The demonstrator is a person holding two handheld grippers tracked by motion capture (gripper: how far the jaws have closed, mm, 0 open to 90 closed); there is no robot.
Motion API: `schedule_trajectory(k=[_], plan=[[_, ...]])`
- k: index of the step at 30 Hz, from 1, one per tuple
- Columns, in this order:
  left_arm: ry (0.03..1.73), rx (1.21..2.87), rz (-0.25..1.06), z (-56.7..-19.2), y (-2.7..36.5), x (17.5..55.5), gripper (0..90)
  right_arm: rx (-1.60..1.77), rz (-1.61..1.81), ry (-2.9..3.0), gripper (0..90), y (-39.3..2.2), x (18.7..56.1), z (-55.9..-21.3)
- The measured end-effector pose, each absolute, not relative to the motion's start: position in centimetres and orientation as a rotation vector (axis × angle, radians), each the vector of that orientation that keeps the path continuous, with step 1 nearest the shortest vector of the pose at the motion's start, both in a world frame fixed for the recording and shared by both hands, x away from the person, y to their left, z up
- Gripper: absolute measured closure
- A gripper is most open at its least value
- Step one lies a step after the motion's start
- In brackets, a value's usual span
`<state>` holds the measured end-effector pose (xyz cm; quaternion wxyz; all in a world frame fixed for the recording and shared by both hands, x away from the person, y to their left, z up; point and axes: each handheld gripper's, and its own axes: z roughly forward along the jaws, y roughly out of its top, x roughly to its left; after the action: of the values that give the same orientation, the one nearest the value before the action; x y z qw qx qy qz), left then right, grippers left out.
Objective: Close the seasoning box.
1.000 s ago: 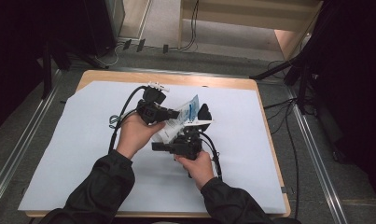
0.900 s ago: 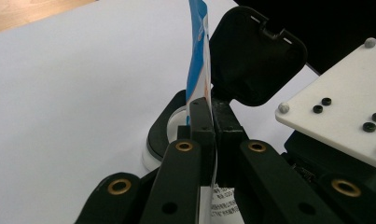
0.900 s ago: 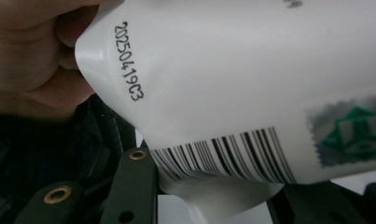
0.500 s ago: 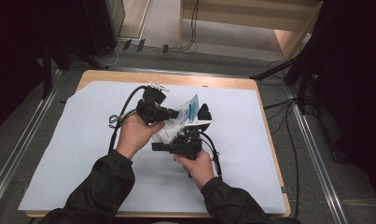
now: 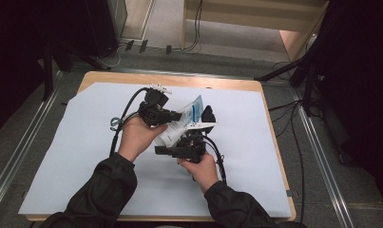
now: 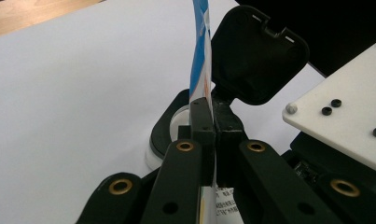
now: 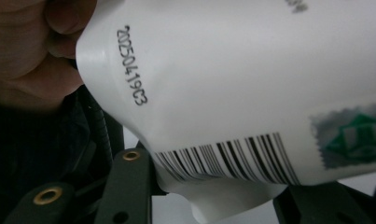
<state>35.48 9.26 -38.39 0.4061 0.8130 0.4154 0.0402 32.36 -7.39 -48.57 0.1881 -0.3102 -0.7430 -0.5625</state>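
Overhead: left gripper [image 6: 212,135] pinching white-blue pouch [image 5: 186,118]; right gripper [image 7: 213,186] spread around pouch's lower edge, jaws just opening; contents unseen.

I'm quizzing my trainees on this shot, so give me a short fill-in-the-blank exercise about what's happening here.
1. The left gripper is shut on the edge of a white and ____ packet.
2. Below the printed date code, the packet carries a black ____.
3. The table is covered by a ____ sheet.

Missing words: blue; barcode; white

Soft even light on the table, dark surroundings, blurred close-ups.
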Motion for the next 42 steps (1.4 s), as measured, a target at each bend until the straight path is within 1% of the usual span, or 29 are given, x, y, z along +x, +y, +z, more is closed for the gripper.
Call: schedule_trajectory(k=[5, 9, 16, 24, 31, 42], plan=[[1.035, 2.035, 0.073, -38.6, 9.8, 35.4, 90.0, -0.867, -1.576, -2.153, 57.4, -7.2, 32.1, -48.6], [1.010, 2.043, 0.055, -38.8, 10.2, 35.3, 90.0, -0.870, -1.578, -2.203, 57.1, -7.1, 31.8, -48.7], [0.987, 2.062, 0.045, -39.3, 10.7, 35.2, 89.7, -0.893, -1.568, -2.259, 57.1, -7.0, 31.3, -49.1], [0.986, 2.045, 0.024, -39.5, 11.5, 34.8, 90.0, -0.893, -1.563, -2.281, 58.8, -7.1, 31.1, -49.2], [0.977, 2.067, 0.042, -39.6, 11.8, 34.3, 90.0, -0.872, -1.555, -2.272, 58.8, -6.6, 30.8, -49.4], [0.905, 2.047, 0.027, -40.5, 12.4, 33.8, 89.6, -0.847, -1.551, -2.304, 58.8, -6.3, 30.6, -49.7]])
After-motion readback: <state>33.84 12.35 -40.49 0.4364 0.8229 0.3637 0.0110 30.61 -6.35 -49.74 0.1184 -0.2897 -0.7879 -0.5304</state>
